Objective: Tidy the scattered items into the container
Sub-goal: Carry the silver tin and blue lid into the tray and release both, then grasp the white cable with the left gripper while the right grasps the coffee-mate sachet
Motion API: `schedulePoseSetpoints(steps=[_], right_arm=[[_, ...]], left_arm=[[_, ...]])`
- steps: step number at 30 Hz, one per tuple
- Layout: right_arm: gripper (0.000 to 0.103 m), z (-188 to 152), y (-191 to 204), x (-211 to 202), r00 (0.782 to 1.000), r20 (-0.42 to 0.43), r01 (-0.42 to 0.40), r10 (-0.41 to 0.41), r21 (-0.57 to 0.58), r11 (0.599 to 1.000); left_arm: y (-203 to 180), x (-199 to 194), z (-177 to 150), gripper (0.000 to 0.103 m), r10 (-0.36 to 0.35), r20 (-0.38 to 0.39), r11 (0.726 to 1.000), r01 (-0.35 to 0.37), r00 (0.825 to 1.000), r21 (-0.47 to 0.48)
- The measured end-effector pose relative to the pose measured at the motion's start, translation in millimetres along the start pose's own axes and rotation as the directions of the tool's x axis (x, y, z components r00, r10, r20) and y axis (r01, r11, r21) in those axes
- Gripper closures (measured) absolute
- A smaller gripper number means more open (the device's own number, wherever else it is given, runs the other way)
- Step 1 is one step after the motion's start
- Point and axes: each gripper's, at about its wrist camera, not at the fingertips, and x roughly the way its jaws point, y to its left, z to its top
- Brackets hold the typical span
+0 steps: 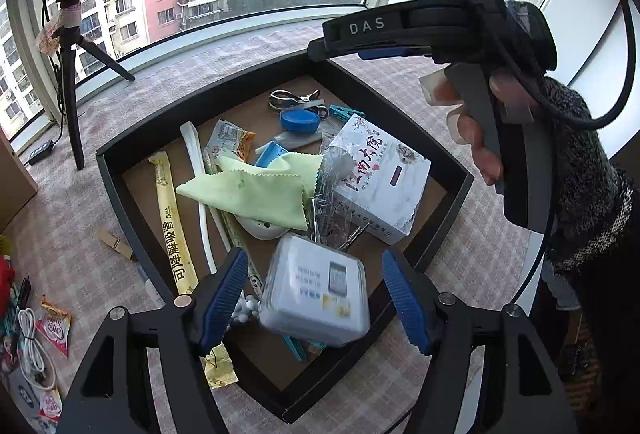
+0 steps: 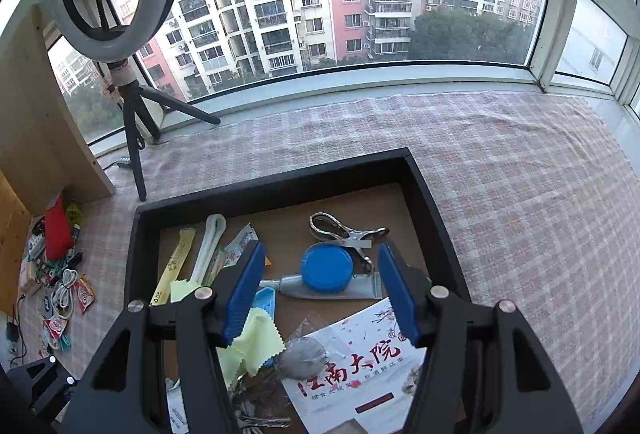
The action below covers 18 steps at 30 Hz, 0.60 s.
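White packet (image 1: 316,290) motion-blurred, print unreadable; green cloth (image 1: 256,190) hides items beneath; printed box (image 2: 360,366) cut by fingers.

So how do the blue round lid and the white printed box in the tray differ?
The blue round lid is small, flat and plain blue; the white printed box is much larger, rectangular and carries red and black lettering. The lid rests on a grey tube; the box lies tilted over clutter. Both are inside the black tray.
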Motion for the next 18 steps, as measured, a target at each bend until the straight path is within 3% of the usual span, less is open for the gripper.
schedulePoseSetpoints(steps=[6,10,14,18], right_arm=[[0.045,-9,21,-20,0.999,0.035,-0.027,0.028,-0.026,0.999],[0.045,-14,46,-31,0.996,0.042,-0.078,0.08,-0.06,0.995],[0.045,-21,77,-39,0.989,0.048,-0.135,0.14,-0.097,0.986],[0.045,-28,110,-43,0.979,0.04,-0.192,0.199,-0.137,0.972]], left_arm=[[29,-33,-10,0.037,0.054,0.046,0.998,-0.052,0.998,-0.031],[70,-63,-23,0.037,0.102,0.078,0.989,-0.093,0.992,-0.114],[118,-100,-44,0.037,0.182,0.098,0.966,-0.159,0.978,-0.202],[167,-139,-75,0.038,0.277,0.107,0.924,-0.234,0.955,-0.304]])
